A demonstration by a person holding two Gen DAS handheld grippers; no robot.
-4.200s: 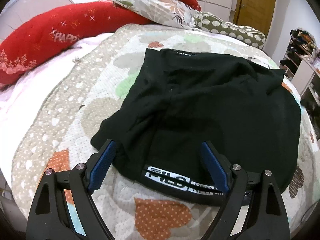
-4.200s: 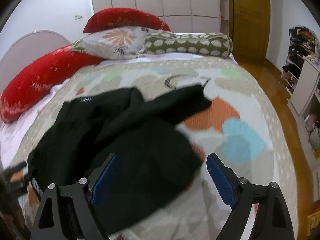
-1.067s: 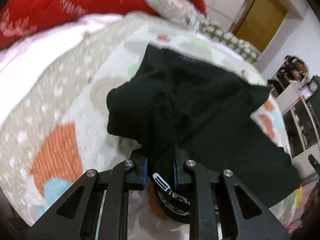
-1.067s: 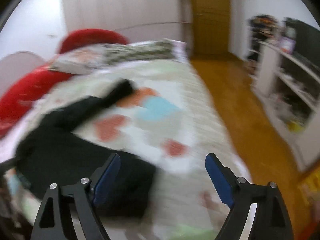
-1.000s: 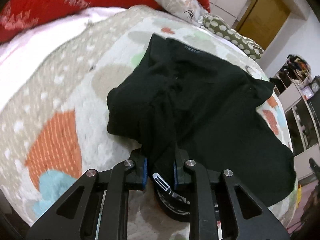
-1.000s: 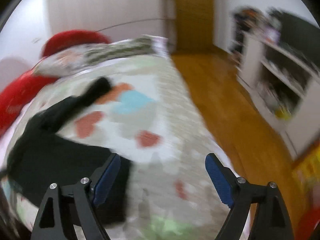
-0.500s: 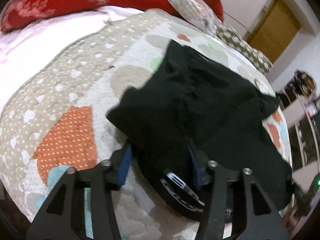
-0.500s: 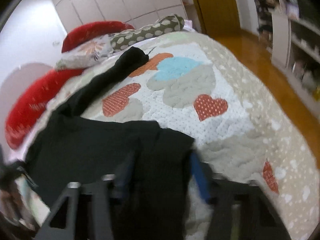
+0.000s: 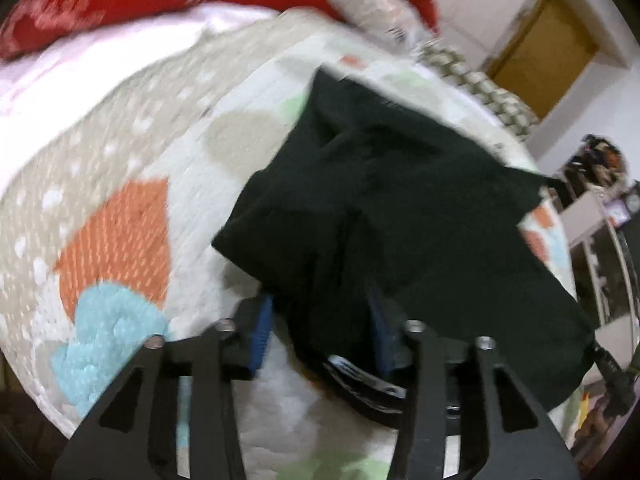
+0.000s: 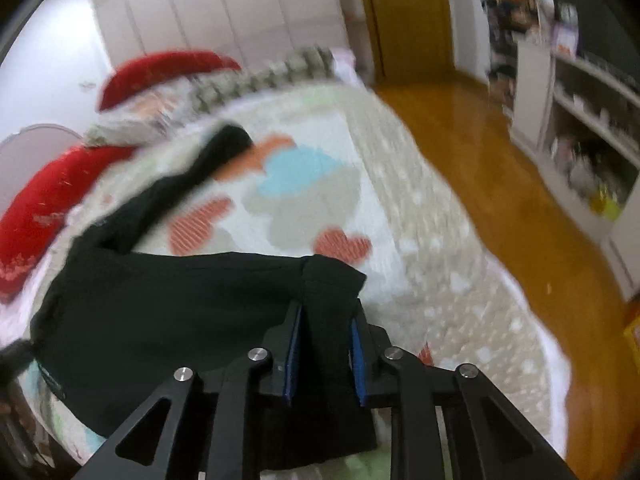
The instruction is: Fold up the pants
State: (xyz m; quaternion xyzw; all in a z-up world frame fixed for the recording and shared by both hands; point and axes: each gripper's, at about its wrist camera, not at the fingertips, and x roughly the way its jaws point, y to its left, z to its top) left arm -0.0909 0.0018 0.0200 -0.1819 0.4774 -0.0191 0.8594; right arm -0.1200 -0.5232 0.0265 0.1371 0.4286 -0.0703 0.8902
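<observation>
Black pants (image 9: 400, 208) lay spread on the bed's patterned quilt (image 9: 120, 216), bunched and creased toward the near edge, one leg (image 10: 208, 160) trailing off toward the far pillows; left gripper (image 9: 320, 324) sat at the near edge of the cloth, blue-padded fingers (image 9: 262, 332) partly apart with a thick fold of fabric and the printed waistband between them; could not tell whether pinched or merely straddled, the view being blurred; right gripper (image 10: 326, 344) clamped on a bunched corner of the pants (image 10: 160, 312), fingers (image 10: 292, 344) pressed against the fold on both sides; held the cloth stretched away to the left over the quilt (image 10: 400, 200); red pillows (image 9: 120, 4) lined the far left of the bed; wooden floor (image 10: 500, 160) and white shelves (image 10: 580, 120) stood to the right.
</observation>
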